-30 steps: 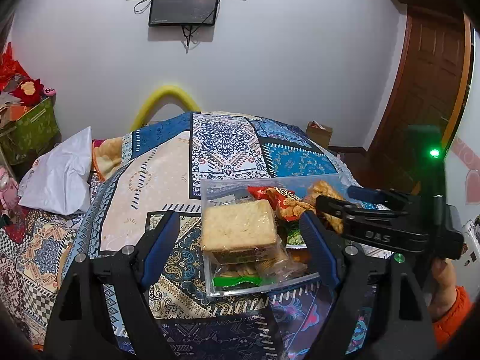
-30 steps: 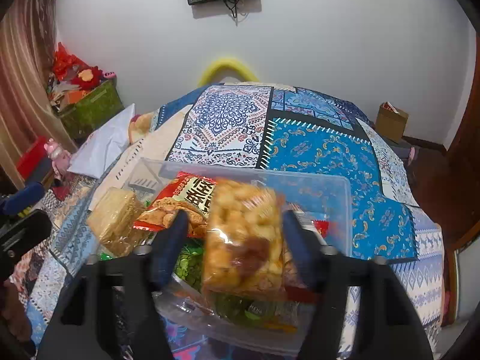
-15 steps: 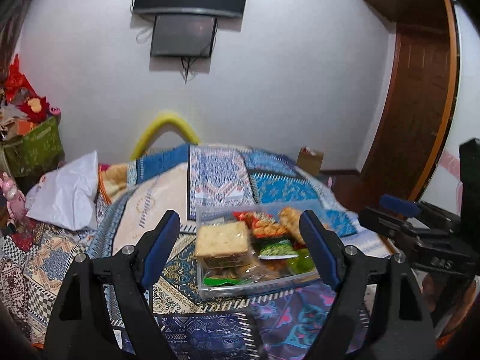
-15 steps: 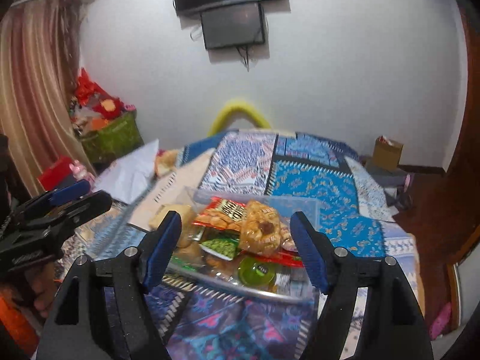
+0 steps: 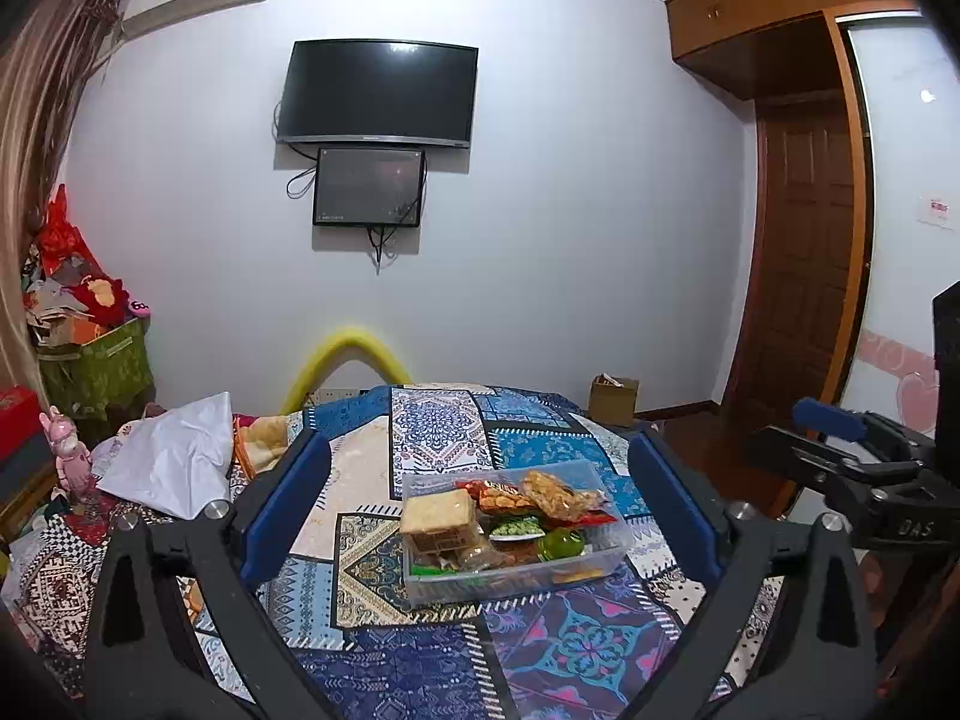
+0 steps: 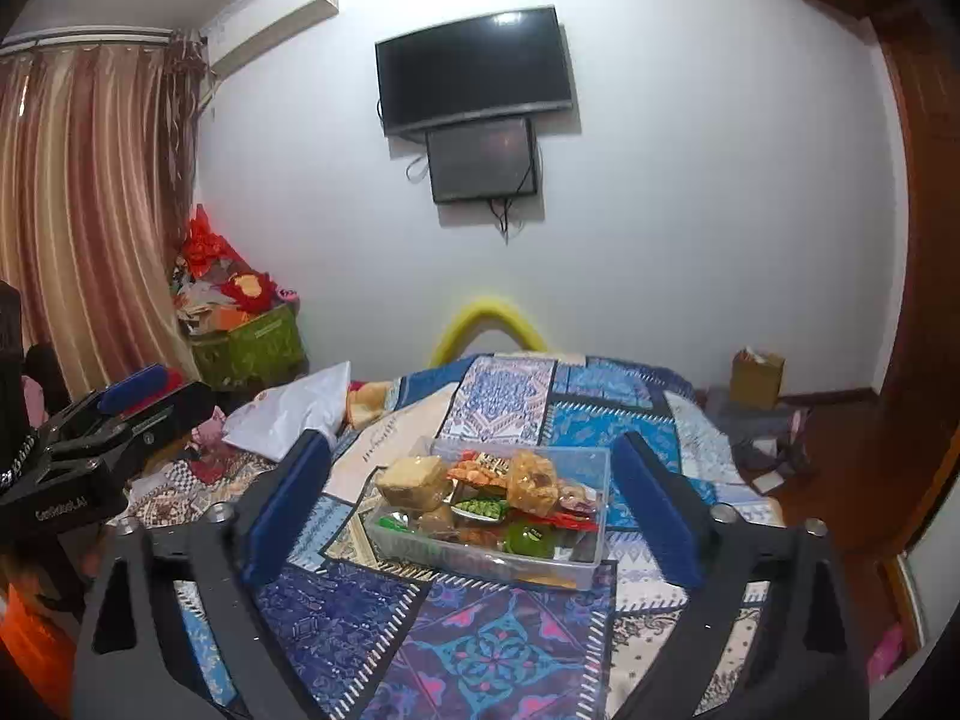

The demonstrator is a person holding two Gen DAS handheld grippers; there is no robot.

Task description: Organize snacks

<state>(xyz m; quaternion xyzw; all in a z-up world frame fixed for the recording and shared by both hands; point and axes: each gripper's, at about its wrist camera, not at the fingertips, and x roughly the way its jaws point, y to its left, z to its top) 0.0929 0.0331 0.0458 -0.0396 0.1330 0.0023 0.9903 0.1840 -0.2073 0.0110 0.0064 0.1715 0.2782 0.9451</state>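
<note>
Clear plastic bin [image 5: 618, 546] sits on the patchwork bedspread [image 5: 540, 648] toward its near edge, heaped with snack packets: a pale cracker pack [image 5: 436, 510] at its left end, a bag of golden puffs [image 5: 555, 489] leaning on top toward the right. Both the left gripper [image 5: 480, 510] and the right gripper [image 6: 474, 504] hang clear of the bin, their jaws having just been opening and now spread wide, nothing between them. From here the risk looks to be in the pile itself: the top packets rest loosely above the rim, so a nudge to the bin or the soft bedding could tip them over its edge.
</note>
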